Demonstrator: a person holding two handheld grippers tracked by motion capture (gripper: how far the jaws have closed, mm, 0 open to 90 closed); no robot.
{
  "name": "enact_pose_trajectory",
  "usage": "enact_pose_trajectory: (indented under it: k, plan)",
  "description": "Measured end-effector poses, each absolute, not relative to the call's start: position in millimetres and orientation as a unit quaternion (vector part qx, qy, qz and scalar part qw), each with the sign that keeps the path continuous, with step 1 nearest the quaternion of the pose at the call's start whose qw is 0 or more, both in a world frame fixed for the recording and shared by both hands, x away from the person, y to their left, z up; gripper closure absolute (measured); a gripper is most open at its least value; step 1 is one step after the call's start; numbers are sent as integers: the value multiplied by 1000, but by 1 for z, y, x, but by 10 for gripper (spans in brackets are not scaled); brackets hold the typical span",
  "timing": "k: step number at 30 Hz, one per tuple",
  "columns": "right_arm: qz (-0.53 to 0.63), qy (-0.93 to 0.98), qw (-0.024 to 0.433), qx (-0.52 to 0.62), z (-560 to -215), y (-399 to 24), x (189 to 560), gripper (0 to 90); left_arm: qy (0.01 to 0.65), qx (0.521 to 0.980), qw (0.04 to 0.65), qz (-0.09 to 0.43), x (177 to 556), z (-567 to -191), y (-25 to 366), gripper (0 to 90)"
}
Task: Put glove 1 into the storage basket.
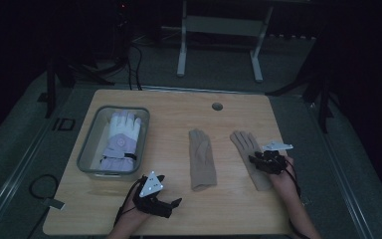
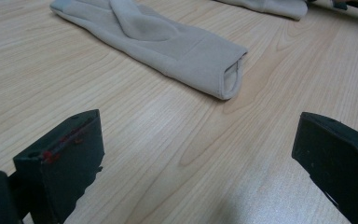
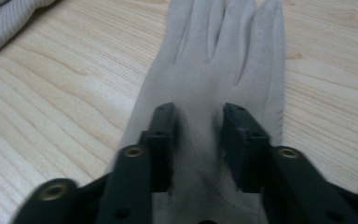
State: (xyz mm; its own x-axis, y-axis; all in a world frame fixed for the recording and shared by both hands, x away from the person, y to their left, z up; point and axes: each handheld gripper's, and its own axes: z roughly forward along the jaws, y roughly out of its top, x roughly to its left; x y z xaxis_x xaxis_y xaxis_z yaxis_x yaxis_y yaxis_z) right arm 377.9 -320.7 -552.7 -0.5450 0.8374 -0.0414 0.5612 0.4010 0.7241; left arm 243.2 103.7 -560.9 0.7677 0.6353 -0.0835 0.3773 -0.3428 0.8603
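Observation:
Two beige gloves lie flat on the wooden table [image 1: 129, 219]. The middle glove [image 1: 201, 159] has its cuff toward me, and in the left gripper view that cuff [image 2: 200, 60] lies a short way ahead. My left gripper [image 1: 170, 191] [image 2: 198, 130] rests near the front edge, jaws wide open with bare wood between them. My right gripper [image 1: 257, 160] [image 3: 199, 112] is down on the palm of the right glove [image 1: 243, 144] [image 3: 223, 51]. Its jaws stand a narrow gap apart with flat glove fabric showing between them, fingers of the glove pointing away.
A clear bin [image 1: 87, 149] at the table's left holds a white and lavender padded glove [image 1: 122, 139]. A round cable hole [image 1: 217, 106] sits near the far edge. A ribbed pale cloth edge [image 3: 4, 23] shows left of the right glove. Cables lie on the floor at the left.

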Motion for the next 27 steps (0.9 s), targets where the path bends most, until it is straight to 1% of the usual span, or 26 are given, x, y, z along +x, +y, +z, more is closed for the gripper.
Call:
enact_pose_trajectory:
  k: [2, 6, 10, 16, 20, 27]
  plan:
    - [337, 805, 213, 440, -553, -319, 375, 776, 313, 808, 480, 134, 243, -561, 104, 24]
    - [324, 791, 234, 463, -552, -309, 371, 826, 313, 809, 480, 135, 243, -561, 103, 24]
    - [316, 763, 265, 497, -545, -303, 368, 833, 313, 808, 481, 135, 243, -560, 104, 24]
    - [322, 714, 284, 553, -527, -304, 361, 833, 315, 806, 483, 136, 243, -559, 105, 24]
    - [311, 702, 286, 573, -525, -306, 356, 831, 313, 806, 483, 137, 242, -558, 105, 24]
    - [295, 716, 270, 572, -539, -307, 353, 811, 314, 805, 485, 136, 243, -559, 105, 24]
